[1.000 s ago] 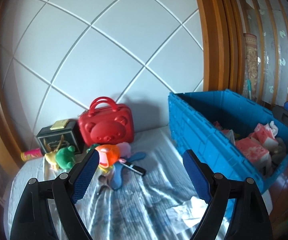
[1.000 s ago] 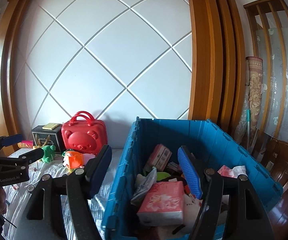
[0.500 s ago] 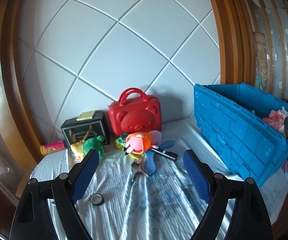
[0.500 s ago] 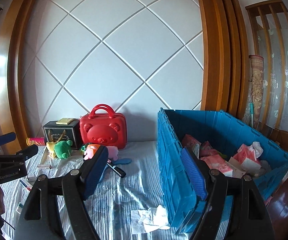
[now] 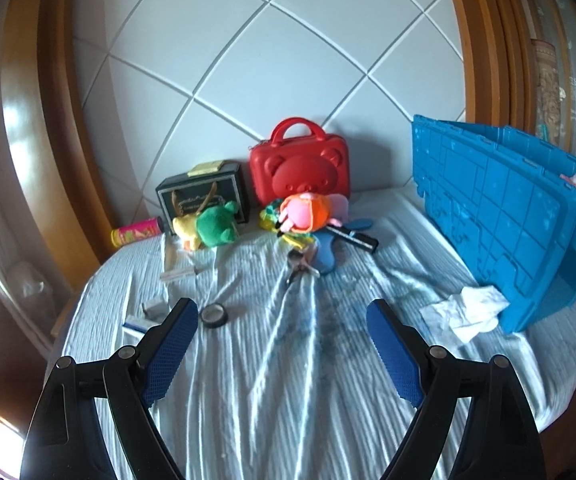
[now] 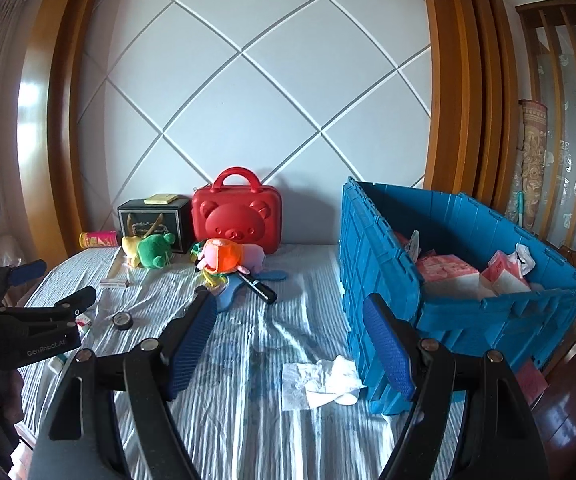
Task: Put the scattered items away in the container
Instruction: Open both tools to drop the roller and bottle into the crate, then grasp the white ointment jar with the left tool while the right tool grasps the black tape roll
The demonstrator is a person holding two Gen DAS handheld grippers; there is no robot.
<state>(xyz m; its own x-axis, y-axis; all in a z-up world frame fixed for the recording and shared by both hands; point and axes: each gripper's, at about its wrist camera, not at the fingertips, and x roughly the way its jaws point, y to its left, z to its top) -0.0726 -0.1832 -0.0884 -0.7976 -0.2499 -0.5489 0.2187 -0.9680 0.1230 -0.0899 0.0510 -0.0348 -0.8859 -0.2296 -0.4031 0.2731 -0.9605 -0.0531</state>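
Plainly, in the left wrist view the left gripper (image 5: 281, 350) gapes wide and empty; a green plush frog (image 5: 213, 227), black tape ring (image 5: 214, 315) and crumpled white tissue (image 5: 464, 312) lie outside the blue plastic crate (image 5: 500, 216). In the right wrist view the right gripper (image 6: 290, 346) is likewise spread and empty beside that crate, which holds pink tissue packs (image 6: 446, 274); the tidying looks partway done.

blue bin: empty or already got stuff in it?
Partly filled. The right wrist view shows the open-topped blue bin holding pink tissue packs and crumpled wrappers; its bottom is hidden.
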